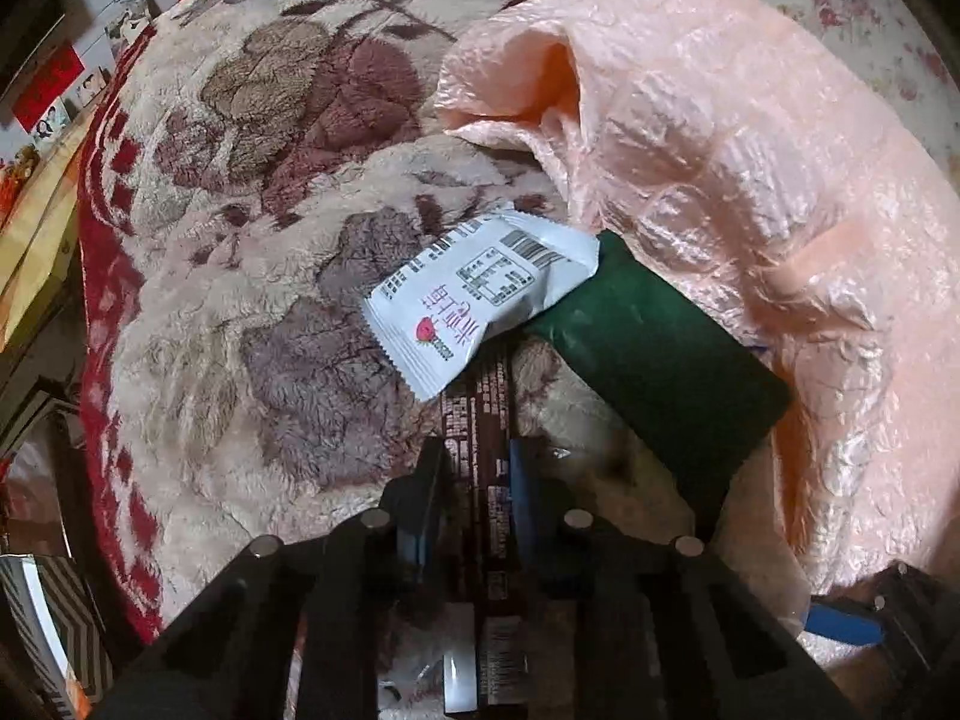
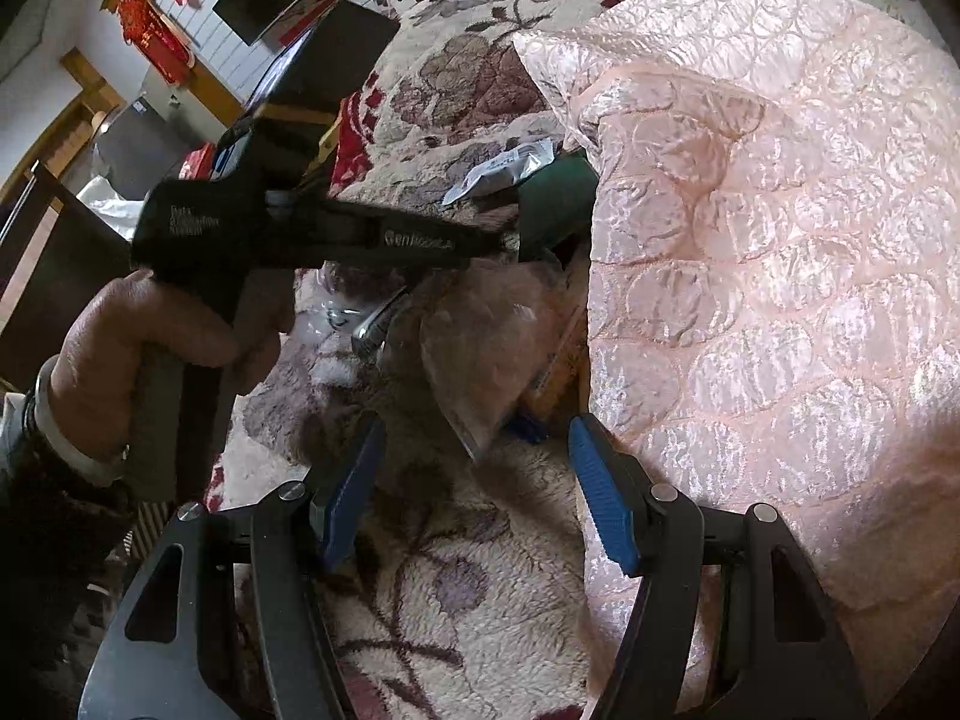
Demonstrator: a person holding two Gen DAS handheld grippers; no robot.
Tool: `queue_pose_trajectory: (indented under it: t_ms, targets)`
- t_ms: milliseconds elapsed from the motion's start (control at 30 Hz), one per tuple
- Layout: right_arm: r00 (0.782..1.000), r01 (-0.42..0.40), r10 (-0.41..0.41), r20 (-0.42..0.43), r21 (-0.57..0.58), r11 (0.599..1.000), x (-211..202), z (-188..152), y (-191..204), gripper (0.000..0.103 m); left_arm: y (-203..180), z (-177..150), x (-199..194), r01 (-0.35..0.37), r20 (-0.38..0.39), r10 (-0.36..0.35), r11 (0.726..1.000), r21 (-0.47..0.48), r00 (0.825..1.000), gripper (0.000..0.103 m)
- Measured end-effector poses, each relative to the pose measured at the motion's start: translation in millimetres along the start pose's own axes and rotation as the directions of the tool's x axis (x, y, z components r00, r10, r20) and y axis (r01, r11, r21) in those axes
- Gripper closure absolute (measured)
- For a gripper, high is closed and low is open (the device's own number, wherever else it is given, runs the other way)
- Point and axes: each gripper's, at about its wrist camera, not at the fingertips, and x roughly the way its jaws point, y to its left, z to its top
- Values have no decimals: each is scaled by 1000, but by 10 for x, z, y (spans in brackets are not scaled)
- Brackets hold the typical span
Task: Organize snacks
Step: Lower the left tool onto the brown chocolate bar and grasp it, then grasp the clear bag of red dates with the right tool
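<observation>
Pinching a dark brown snack bar (image 1: 489,420) lengthwise, the left tool (image 1: 480,462) is pointed at the pink bag (image 1: 720,150), whose mouth lies ahead-right past the white packet (image 1: 480,294). The right tool (image 2: 474,468) is held spread wide, nothing gripped, near the bag's edge.

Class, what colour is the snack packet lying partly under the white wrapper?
Dark green packet, best seen in the left wrist view, beside the white wrapper.
</observation>
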Motion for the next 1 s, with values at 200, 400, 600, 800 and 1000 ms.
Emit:
queue_pose_trajectory:
  t_ms: [200, 400, 600, 800, 1000]
  targets:
    - [1000, -4, 4, 3, 2, 1000, -10, 8, -14, 39, 183, -53, -187, 55, 45, -52, 996, -66, 998, 81]
    - [1000, -10, 10, 6, -5, 1000, 0, 15, 16, 39, 352, -82, -478, 141, 107, -127, 981, -133, 986, 81]
    - [1000, -13, 13, 12, -4, 1000, 16, 4, 39, 39, 423, -170, -742, 148, 145, -126, 977, -153, 981, 81]
    - [1000, -19, 19, -4, -81, 997, 57, -21, 195, 39, 673, -415, -953, 139, 185, -100, 968, -208, 978, 81]
    - [1000, -30, 31, -1, -163, 986, 166, 73, 466, 39, 927, -770, -1124, 62, 207, -4, 959, -276, 978, 81]
